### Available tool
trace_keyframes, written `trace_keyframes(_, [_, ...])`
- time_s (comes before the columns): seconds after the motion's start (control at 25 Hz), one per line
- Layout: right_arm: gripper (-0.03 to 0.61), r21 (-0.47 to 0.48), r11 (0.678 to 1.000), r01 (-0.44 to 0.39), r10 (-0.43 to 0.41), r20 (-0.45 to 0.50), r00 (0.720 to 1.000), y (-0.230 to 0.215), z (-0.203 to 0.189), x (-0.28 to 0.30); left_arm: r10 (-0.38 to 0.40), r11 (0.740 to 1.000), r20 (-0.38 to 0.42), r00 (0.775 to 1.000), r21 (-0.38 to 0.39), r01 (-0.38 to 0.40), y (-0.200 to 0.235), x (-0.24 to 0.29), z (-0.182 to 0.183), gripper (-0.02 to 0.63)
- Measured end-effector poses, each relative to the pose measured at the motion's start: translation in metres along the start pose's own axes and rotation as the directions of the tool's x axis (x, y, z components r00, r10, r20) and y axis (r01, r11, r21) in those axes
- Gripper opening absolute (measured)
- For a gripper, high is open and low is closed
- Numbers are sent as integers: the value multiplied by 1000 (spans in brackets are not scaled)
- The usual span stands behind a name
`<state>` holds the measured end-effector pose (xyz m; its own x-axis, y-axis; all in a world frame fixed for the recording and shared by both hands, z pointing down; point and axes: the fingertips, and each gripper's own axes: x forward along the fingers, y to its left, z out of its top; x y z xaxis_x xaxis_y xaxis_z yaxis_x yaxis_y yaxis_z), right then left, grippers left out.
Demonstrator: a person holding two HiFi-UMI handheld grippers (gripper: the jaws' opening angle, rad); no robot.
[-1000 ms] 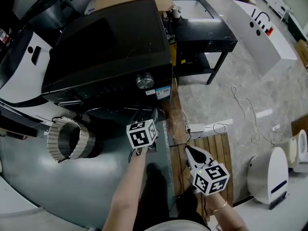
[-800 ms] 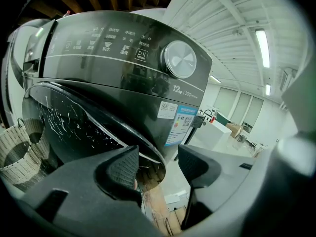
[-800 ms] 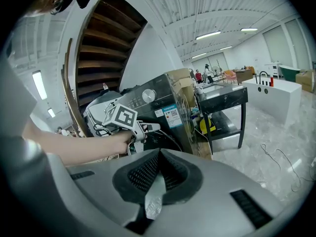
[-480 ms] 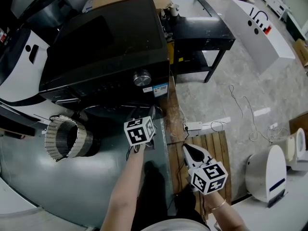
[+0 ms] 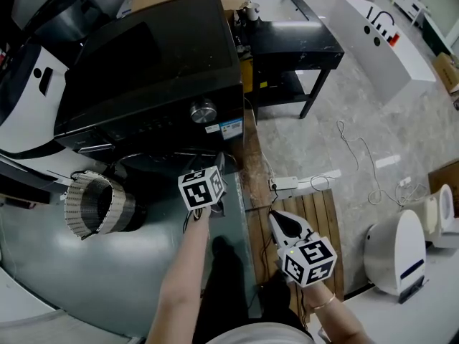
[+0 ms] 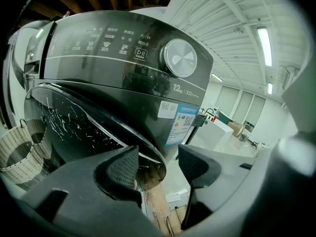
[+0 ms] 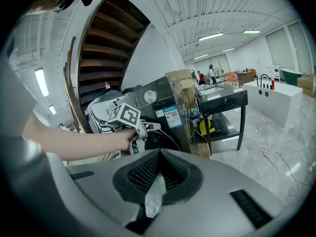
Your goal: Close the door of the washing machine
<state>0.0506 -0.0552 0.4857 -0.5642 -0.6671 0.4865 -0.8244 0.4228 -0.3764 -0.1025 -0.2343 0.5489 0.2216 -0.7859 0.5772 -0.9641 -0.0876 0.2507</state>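
The black washing machine (image 5: 158,63) fills the upper left of the head view, its silver knob (image 5: 204,111) on the front panel. Its round dark door (image 6: 74,125) bulges below the control panel in the left gripper view; the rim (image 6: 148,149) ends just above my jaws. My left gripper (image 5: 218,162) is open, close in front of the door's right edge, with nothing held. It also shows in the right gripper view as the left gripper (image 7: 154,126). My right gripper (image 5: 276,221) hangs lower right, shut and empty, away from the machine.
A woven basket (image 5: 92,205) lies on the grey floor sheet (image 5: 107,278) left of the door. A wooden pallet (image 5: 319,217) and a white power strip (image 5: 287,185) with loose cables lie to the right. A black table (image 5: 294,41) stands behind, a white appliance (image 5: 393,253) at far right.
The head view has drifted a little; both grippers keep almost the same places relative to the machine.
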Motion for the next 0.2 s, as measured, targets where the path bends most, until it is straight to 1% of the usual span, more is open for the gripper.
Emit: trace_keyframes(0.2, [6,0,1000,4,-4,-2,1000,-2,-4,-13,4,1000,-8,1000,7,-4,-2,-3,-5,280])
